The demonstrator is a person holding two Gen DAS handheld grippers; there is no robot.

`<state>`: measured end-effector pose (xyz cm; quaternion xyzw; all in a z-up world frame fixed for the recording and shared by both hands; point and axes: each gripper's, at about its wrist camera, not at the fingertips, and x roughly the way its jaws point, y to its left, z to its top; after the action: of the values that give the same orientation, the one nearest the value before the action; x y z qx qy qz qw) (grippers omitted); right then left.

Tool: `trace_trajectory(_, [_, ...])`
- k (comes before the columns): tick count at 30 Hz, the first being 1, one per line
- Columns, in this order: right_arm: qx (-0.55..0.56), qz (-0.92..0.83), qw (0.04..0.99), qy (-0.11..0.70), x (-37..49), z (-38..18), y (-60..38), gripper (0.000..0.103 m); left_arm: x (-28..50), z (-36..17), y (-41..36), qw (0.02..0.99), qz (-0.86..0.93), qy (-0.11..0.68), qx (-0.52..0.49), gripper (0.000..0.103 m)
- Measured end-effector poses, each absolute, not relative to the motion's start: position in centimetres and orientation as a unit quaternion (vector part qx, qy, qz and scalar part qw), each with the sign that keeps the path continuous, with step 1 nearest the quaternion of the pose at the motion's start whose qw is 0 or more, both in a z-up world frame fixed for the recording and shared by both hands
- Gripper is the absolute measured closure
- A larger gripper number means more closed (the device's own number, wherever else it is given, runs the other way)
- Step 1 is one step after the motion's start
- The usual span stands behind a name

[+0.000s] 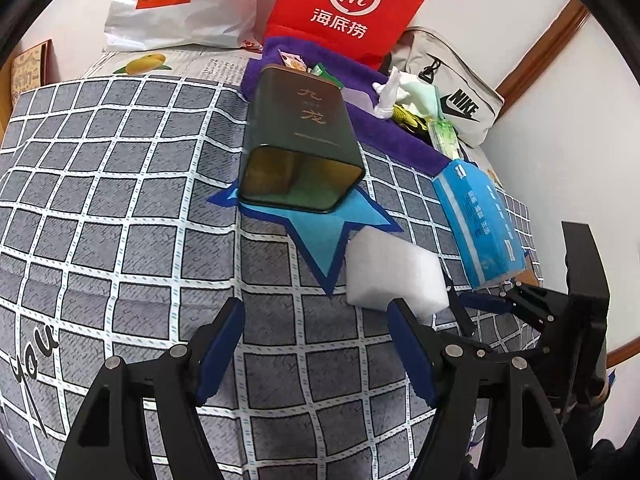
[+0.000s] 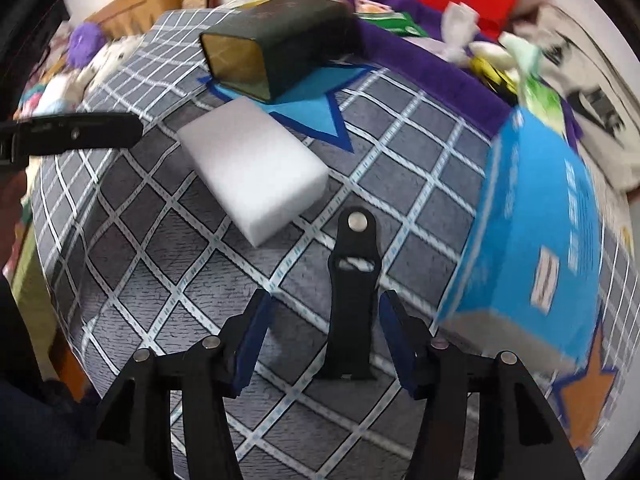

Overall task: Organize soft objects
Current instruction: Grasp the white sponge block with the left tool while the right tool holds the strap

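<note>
Right gripper (image 2: 326,344): jaws apart, nothing pinched; blue pads stand either side of a black clip-like piece (image 2: 354,300) with a silver rivet at its top, which lies on the cloth between them without visible pad contact. In the left wrist view the same gripper (image 1: 486,306) sits low at the right, just beside the foam.

Left gripper (image 1: 316,344): jaws wide apart, empty, hanging over bare checked cloth (image 1: 120,200).

White foam block (image 2: 252,168): rectangular, lying flat on the grey-and-white checked cloth. In the right wrist view its long axis runs diagonally from upper left to lower right, near end toward the right gripper. The far end just meets the edge of the light blue star patch (image 2: 316,114); whether it overlaps the patch I cannot tell. In the left wrist view the block (image 1: 394,270) lies ahead and right of the left gripper's right finger.

Surroundings: a dark green tin (image 1: 298,140) lies on its side on the star, open mouth toward the cameras, directly beyond the foam. A blue tissue box (image 1: 478,220) stands right of the foam, close to the right gripper; blurred in the right wrist view. Behind: purple towel (image 1: 400,140) with crumpled wrappers, red bag (image 1: 352,4), white Miniso bag (image 1: 168,4), Nike bag (image 1: 460,92).
</note>
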<state>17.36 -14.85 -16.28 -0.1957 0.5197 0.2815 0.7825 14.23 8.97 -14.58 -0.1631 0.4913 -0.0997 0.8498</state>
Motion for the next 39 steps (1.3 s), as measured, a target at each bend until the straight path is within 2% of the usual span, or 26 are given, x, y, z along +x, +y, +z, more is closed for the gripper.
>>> trace_trajectory(2, [-0.187, 0.279, 0.792, 0.51, 16.9, -16.3, -15.3, 0.051, 14.1, -14.4, 8.7, 0.851, -0.101, 0.49, -0.162, 0.031])
trace_trajectory(4, [-0.168, 0.277, 0.807, 0.494, 16.7, -16.2, -16.0, 0.067, 14.0, -14.2, 8.4, 0.852, -0.104, 0.488, -0.158, 0.031])
trace_trajectory(5, [-0.164, 0.274, 0.812, 0.488, 16.6, -16.2, -16.3, 0.083, 13.9, -14.1, 8.3, 0.852, -0.104, 0.488, -0.155, 0.031])
trace_trajectory(21, [-0.113, 0.288, 0.834, 0.457, 17.5, -16.5, -16.9, 0.082, 14.5, -14.1, 5.0, 0.85, -0.137, 0.493, -0.128, 0.031])
trace_trajectory(29, [-0.089, 0.282, 0.847, 0.441, 15.6, -13.8, -19.9, 0.082, 16.0, -14.6, 2.7, 0.85, -0.143, 0.497, -0.101, 0.03])
trace_trajectory(32, [-0.086, 0.28, 0.851, 0.435, 15.0, -13.1, -21.1, 0.082, 16.5, -14.4, 2.0, 0.856, -0.138, 0.491, -0.087, 0.024])
trace_trajectory(39, [-0.063, 0.27, 0.867, 0.414, 14.1, -11.7, -23.8, 0.082, 18.0, -15.0, -0.1, 0.858, -0.136, 0.494, -0.048, 0.021])
